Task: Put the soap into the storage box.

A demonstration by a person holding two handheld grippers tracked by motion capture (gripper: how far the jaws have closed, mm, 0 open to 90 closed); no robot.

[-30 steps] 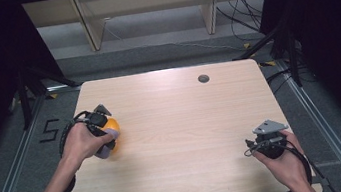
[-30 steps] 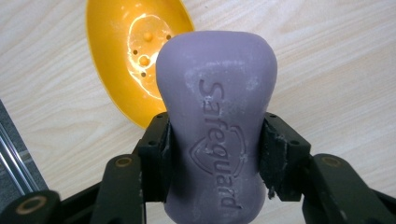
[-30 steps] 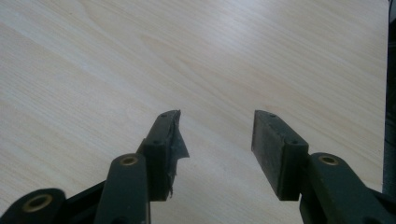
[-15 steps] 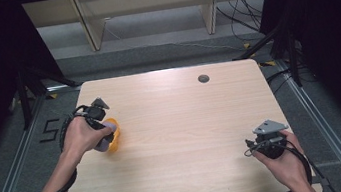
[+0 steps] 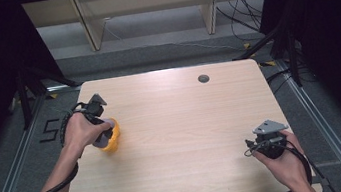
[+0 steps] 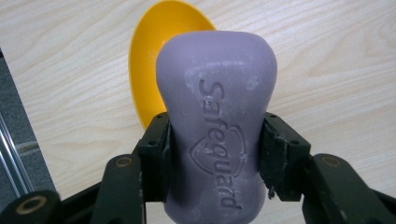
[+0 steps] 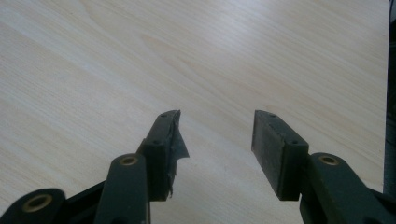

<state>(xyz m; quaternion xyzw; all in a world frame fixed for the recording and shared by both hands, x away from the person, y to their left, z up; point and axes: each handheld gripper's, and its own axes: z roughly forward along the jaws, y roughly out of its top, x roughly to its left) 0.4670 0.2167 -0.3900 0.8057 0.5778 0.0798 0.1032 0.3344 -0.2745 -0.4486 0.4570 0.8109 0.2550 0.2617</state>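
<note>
The left claw (image 6: 215, 154) is pinching a purple bar of soap (image 6: 216, 116) across its narrow middle, one jaw on each side. The soap sits just above a yellow dish (image 6: 154, 56) near the left edge of the table (image 5: 187, 124), and I cannot tell if it touches the dish. The soap looks hard and smooth, with a word pressed into its face. I think it is a bit heavy for its size and could slip, so the thin waist is a good spot to grab, since the fat ends stop it from sliding out. White bits on the jaws hint that the soap can scrape or dent if squeezed too hard. The dish looks light and may scoot if bumped. Far off, near the right front corner, the right claw (image 7: 215, 140) is spread wide with nothing in it, over bare wood. A small round hole (image 5: 203, 78) sits near the far edge. Nothing stands in the way.
</note>
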